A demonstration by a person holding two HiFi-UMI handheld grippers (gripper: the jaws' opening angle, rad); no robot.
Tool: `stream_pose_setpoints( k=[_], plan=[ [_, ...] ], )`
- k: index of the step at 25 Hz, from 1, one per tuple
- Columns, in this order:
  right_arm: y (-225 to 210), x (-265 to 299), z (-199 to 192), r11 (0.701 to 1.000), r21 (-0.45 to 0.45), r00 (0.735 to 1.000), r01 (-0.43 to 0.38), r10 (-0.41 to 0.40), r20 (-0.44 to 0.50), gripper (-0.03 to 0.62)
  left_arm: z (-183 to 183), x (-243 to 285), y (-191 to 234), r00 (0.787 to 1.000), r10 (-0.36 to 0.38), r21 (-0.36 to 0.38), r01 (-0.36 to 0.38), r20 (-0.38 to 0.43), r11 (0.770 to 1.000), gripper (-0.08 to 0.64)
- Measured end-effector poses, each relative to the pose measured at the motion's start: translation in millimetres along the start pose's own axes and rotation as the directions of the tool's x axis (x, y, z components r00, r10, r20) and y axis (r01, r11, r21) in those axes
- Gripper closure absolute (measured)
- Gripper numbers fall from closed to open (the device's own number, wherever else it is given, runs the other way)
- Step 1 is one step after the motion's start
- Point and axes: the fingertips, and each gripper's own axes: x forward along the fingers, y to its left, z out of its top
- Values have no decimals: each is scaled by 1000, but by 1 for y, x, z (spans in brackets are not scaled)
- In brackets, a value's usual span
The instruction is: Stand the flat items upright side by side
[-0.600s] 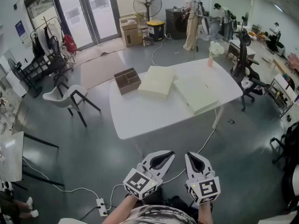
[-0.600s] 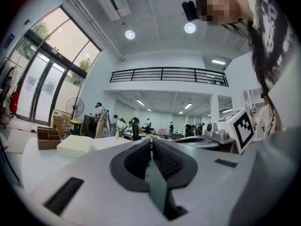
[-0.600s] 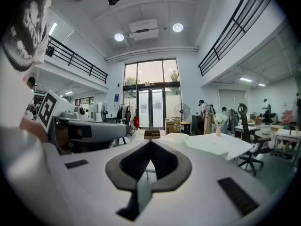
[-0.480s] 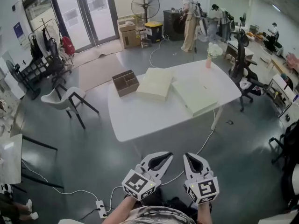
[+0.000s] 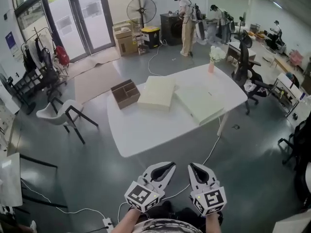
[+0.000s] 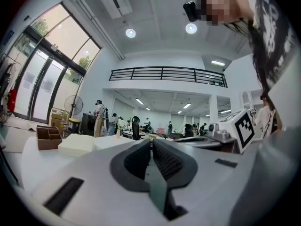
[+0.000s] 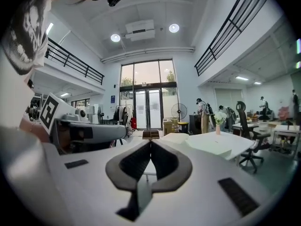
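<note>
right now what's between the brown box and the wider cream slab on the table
The squarer cream slab lies there, shown in the head view.

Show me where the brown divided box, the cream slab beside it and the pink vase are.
brown divided box [image 5: 125, 93]: head view, middle of its open top.
cream slab [image 5: 157, 91]: head view, middle of its top face.
pink vase [image 5: 211, 67]: head view, its body below the flowers.

A flower vase [image 5: 212, 64] stands on the table's [image 5: 146, 130] far corner
</note>
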Motion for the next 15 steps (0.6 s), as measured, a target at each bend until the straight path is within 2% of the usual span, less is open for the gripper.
stream_pose_setpoints(
  k=[9, 15],
  plan=[
    [-15, 2, -14, 999, 12, 997, 53, -53, -47, 591, -14, 19, 8, 998, -56, -40, 55, -23, 998, 538],
    [-43, 20, -26, 998, 39, 997, 42, -39, -65, 591, -26, 41, 22, 998, -31, -39, 28, -60, 999, 538]
  ],
)
